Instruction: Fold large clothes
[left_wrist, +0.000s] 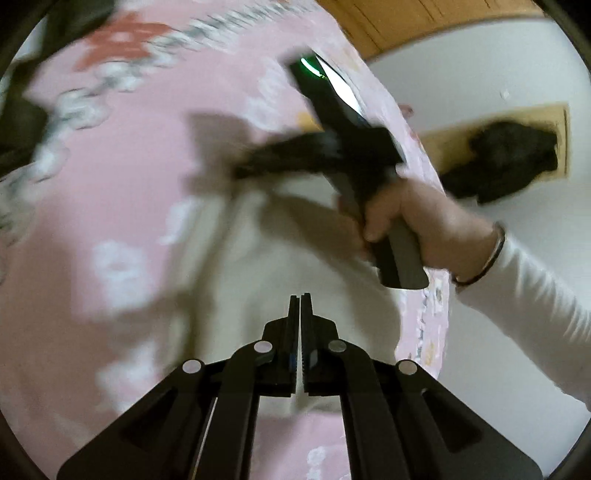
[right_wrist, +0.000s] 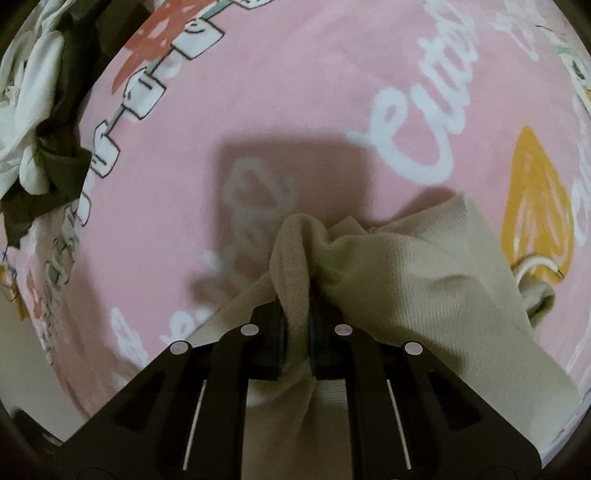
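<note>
A pink printed sheet (right_wrist: 295, 92) is spread beneath and ahead of both pairs of fingers, filling most of each view. A beige garment (right_wrist: 406, 280) is laid on it, reaching from under the right fingers out to their right. A bunched fold of this garment is clamped between the fingers of the right gripper (right_wrist: 295, 295). The garment (left_wrist: 258, 266) is seen pale and blurred ahead of the left gripper (left_wrist: 300, 299), whose fingers are pressed together; whether cloth is caught there cannot be told. A heap of white and dark clothes (right_wrist: 33, 122) is seen far left of the right fingers.
</note>
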